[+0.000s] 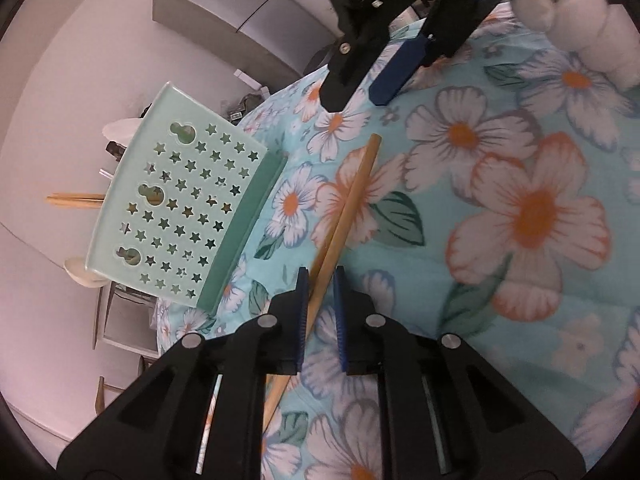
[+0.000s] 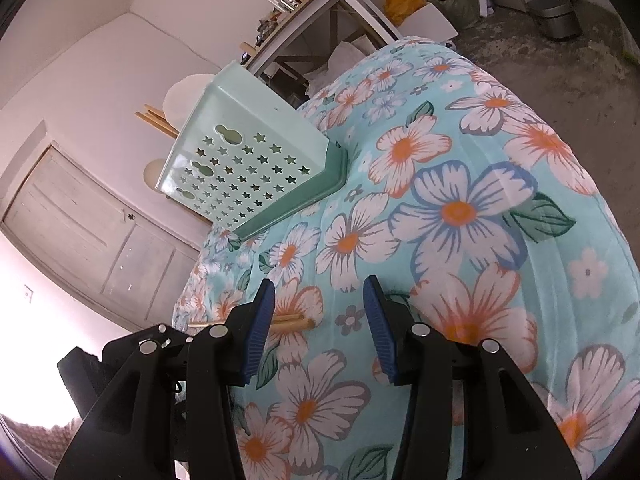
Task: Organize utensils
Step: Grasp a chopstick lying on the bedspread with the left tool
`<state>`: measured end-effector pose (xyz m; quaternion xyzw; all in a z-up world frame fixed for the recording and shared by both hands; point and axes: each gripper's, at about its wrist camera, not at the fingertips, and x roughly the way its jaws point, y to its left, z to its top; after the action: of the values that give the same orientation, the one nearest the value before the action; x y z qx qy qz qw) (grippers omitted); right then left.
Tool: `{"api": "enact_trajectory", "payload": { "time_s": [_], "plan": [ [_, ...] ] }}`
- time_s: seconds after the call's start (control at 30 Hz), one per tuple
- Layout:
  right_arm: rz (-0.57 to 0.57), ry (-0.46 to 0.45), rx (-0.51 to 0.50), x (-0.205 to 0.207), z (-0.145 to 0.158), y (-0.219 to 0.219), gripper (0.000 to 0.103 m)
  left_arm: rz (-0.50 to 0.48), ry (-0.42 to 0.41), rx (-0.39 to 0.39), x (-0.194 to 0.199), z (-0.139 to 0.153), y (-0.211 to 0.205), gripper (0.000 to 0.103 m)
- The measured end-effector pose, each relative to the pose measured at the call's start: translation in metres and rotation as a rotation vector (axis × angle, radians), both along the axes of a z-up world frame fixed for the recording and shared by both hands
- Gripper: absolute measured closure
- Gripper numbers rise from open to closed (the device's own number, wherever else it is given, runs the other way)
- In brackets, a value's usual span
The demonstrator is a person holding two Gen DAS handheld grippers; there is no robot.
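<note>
A pair of wooden chopsticks (image 1: 352, 204) lies on the flowered tablecloth (image 1: 520, 208). My left gripper (image 1: 322, 272) is shut on the chopsticks near their lower end, and both blue pads touch the wood. Past their far end, my right gripper (image 1: 358, 102) hovers a little apart, held by a white-gloved hand (image 1: 580, 20). In the right wrist view my right gripper (image 2: 320, 284) stands open with nothing held; the chopsticks (image 2: 296, 323) show low behind its left finger. A mint basket (image 1: 192, 208) (image 2: 248, 160) with star holes stands at the table's edge, with more chopsticks (image 2: 156, 122) sticking out of it.
Pale spoon-like pieces (image 2: 154, 172) show behind the basket. Beyond the table are a grey fridge (image 1: 224, 12), a white shelf unit (image 2: 320, 4), a metal bin (image 2: 556, 16) and a panelled door (image 2: 80, 216). The cloth drops off at the table edge by the basket.
</note>
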<state>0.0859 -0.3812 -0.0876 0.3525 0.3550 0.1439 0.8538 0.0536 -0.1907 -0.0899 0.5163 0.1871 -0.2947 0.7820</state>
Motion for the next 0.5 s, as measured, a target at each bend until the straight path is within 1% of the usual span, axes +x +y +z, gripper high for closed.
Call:
{"api": "enact_trajectory", "payload": {
  "time_s": [0.07, 0.1, 0.17, 0.23, 0.3, 0.37, 0.47, 0.5],
  "plan": [
    [-0.002, -0.002, 0.002, 0.0, 0.0, -0.001, 0.058, -0.005, 0.011, 0.002, -0.009, 0.004, 0.003, 0.092],
    [-0.002, -0.003, 0.003, -0.001, 0.0, -0.001, 0.058, -0.007, 0.031, 0.001, -0.014, 0.007, 0.006, 0.092],
    [-0.003, -0.005, 0.004, -0.003, 0.0, -0.003, 0.058, -0.007, 0.104, -0.013, -0.023, 0.014, 0.012, 0.092],
    [-0.004, -0.006, 0.004, -0.003, 0.0, -0.002, 0.058, 0.005, 0.195, -0.031, -0.028, 0.02, 0.021, 0.091],
    [-0.004, -0.005, 0.002, -0.003, 0.0, -0.002, 0.058, 0.028, 0.249, -0.053, -0.027, 0.023, 0.026, 0.09],
    [-0.003, -0.005, 0.001, -0.003, 0.0, -0.003, 0.058, 0.061, 0.326, -0.104, -0.02, 0.029, 0.032, 0.088],
    [-0.004, -0.001, -0.003, -0.003, 0.0, -0.002, 0.058, 0.087, 0.409, -0.169, -0.011, 0.033, 0.034, 0.087],
    [-0.004, 0.0, -0.004, -0.003, 0.0, -0.002, 0.058, 0.089, 0.425, -0.183, -0.01, 0.031, 0.032, 0.087]
  ]
}}
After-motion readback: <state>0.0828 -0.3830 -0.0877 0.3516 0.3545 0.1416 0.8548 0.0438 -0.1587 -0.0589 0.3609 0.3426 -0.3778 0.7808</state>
